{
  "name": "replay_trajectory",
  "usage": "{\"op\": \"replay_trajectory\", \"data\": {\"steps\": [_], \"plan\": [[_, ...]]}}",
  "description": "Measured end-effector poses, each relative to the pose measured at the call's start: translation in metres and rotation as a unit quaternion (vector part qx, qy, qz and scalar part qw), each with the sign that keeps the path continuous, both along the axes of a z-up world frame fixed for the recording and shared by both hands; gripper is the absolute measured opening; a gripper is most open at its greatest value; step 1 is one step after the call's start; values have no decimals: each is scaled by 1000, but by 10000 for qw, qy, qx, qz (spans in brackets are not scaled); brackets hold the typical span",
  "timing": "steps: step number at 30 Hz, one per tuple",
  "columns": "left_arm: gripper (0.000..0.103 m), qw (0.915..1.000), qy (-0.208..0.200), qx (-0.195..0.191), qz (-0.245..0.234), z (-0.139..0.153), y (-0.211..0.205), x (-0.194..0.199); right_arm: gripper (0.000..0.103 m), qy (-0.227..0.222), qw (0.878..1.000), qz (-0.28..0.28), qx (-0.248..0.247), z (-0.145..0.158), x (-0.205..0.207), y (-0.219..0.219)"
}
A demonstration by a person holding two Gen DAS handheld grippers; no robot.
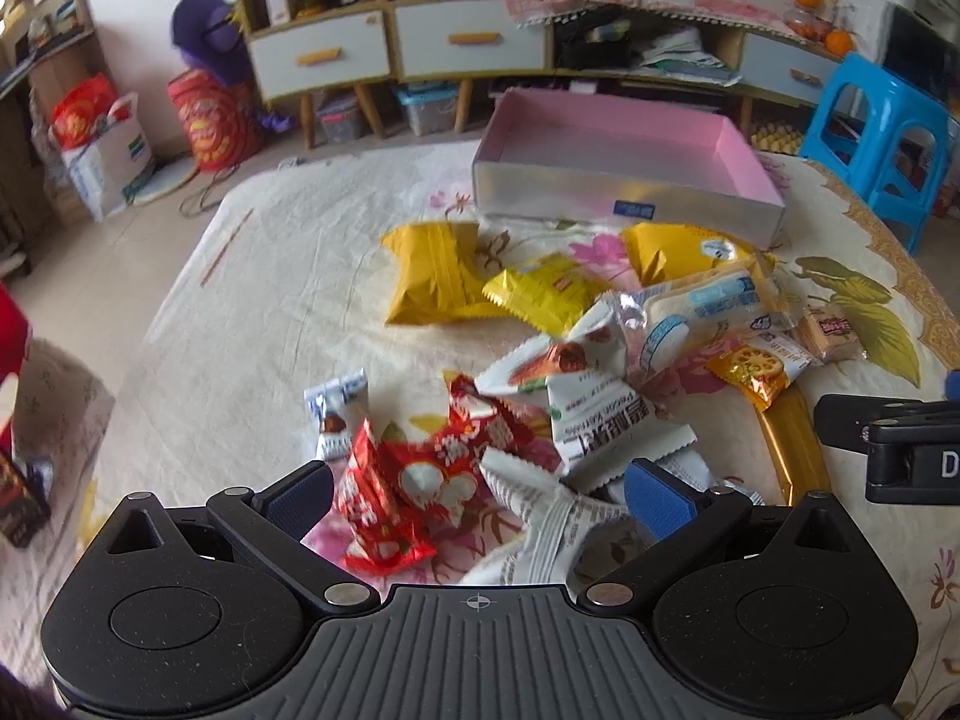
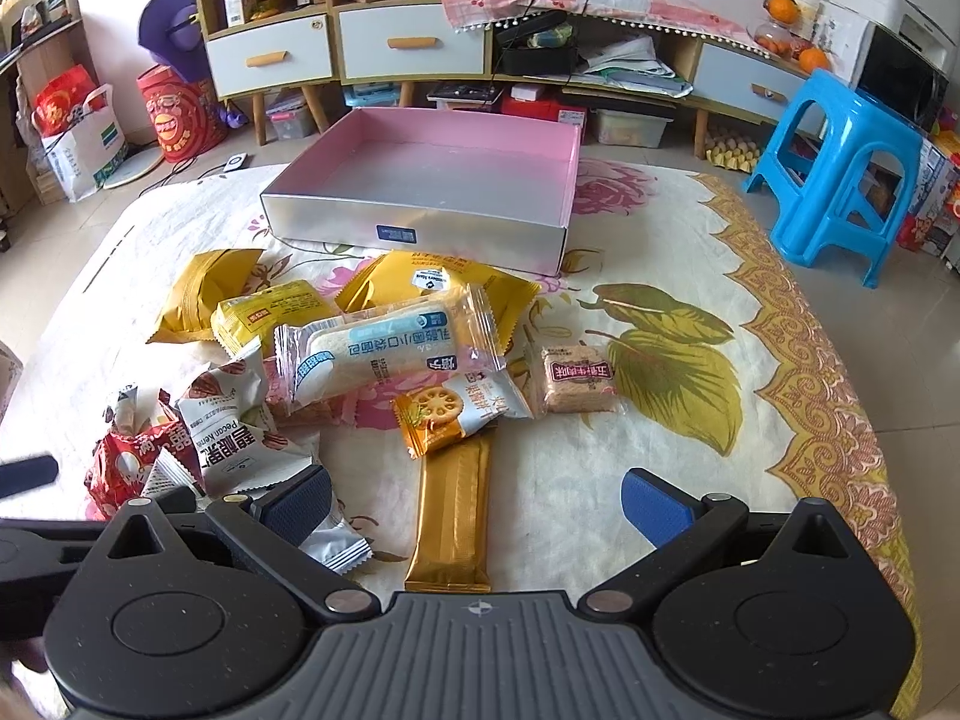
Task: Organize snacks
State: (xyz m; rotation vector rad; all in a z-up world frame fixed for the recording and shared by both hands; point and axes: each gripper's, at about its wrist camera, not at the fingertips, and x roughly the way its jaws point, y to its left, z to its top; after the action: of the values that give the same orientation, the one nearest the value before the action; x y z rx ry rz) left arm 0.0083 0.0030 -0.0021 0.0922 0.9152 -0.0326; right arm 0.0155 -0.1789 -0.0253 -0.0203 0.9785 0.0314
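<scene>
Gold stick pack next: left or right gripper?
Right. The right gripper is open, and the gold stick pack lies flat directly between its fingers, clear of the pile. The left gripper, also open, hovers over the red packet; the stick sits off to its right.

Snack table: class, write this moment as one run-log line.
left hand-held gripper open over red packet | right hand-held gripper open | pink box empty

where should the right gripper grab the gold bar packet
Grip the gold bar across its narrow width near the near end, coming down from above. It lies flat on the cloth, long axis pointing away, already between the open right gripper fingers. Its far end is tucked under the orange cracker pack, so the near half is the free part.
</scene>
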Motion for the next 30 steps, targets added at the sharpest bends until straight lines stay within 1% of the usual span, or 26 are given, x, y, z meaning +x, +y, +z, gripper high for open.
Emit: {"op": "replay_trajectory", "data": {"steps": [3, 8, 13, 16, 18, 19, 21, 23, 25, 27, 30], "plan": [[103, 9997, 103, -82, -201, 3, 8, 8, 94, 106, 9996, 203, 152, -2, 6, -3], [103, 9973, 350, -499, -415, 2, 27, 21, 94, 354, 9956, 590, 635, -5, 19, -6], [103, 9957, 435, -481, -659, 4, 34, 23, 94, 415, 9914, 778, 963, 2, 30, -5], [103, 9920, 621, -713, -833, 1, 37, 23, 94, 517, 9877, 915, 1155, 1, 35, -4], [102, 9890, 667, -902, -966, -2, 38, 22, 90, 619, 9842, 1032, 1298, -3, 38, -2], [101, 9869, 698, -1013, -1041, -4, 38, 21, 87, 677, 9824, 1068, 1374, -5, 40, -1], [101, 9828, 766, -1206, -1169, -8, 37, 20, 85, 767, 9778, 1158, 1566, -10, 43, 4], [101, 9786, 824, -1377, -1288, -12, 35, 18, 82, 842, 9741, 1269, 1672, -15, 46, 13], [97, 9756, 862, -1497, -1358, -15, 32, 16, 81, 868, 9708, 1400, 1741, -17, 49, 23], [95, 9744, 874, -1562, -1363, -17, 30, 15, 81, 876, 9691, 1486, 1762, -19, 52, 34], [90, 9742, 907, -1502, -1417, -20, 27, 15, 79, 907, 9675, 1517, 1807, -20, 57, 46]]}}
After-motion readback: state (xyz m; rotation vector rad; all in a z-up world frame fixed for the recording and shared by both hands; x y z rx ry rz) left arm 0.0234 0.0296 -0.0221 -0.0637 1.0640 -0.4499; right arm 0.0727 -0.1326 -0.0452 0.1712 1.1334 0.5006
